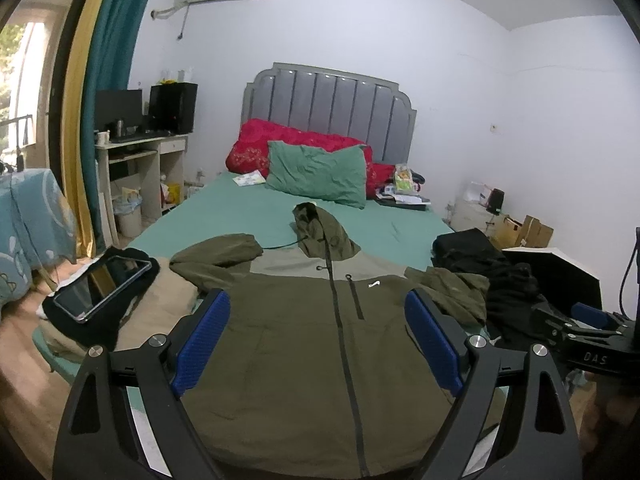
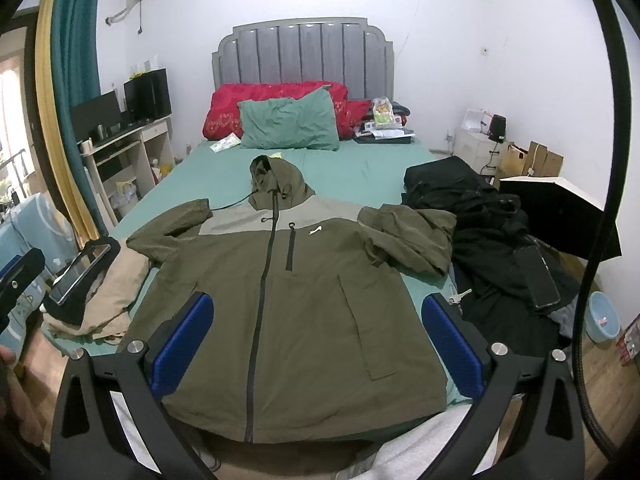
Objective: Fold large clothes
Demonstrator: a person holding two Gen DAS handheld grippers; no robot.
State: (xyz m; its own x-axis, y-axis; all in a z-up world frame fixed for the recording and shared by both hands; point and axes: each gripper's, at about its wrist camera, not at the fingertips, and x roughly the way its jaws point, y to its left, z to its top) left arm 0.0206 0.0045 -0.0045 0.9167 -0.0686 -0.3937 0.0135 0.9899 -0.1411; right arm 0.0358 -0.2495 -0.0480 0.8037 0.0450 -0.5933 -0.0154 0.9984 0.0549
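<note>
Olive jacket (image 2: 288, 304), hood toward headboard (image 2: 304, 52)

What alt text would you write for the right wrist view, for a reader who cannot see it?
An olive green hooded jacket lies spread flat, zipped, on a bed with a green sheet, framed by the open blue-padded right tool. Black clothes are piled to its right, beige clothes and a tablet to its left.

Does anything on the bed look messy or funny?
Yes. The green jacket lies flat and zipped, but its sleeve on the camera's right is crumpled up. A tablet also sits tilted on a heap of clothes at the bed's edge.
</note>
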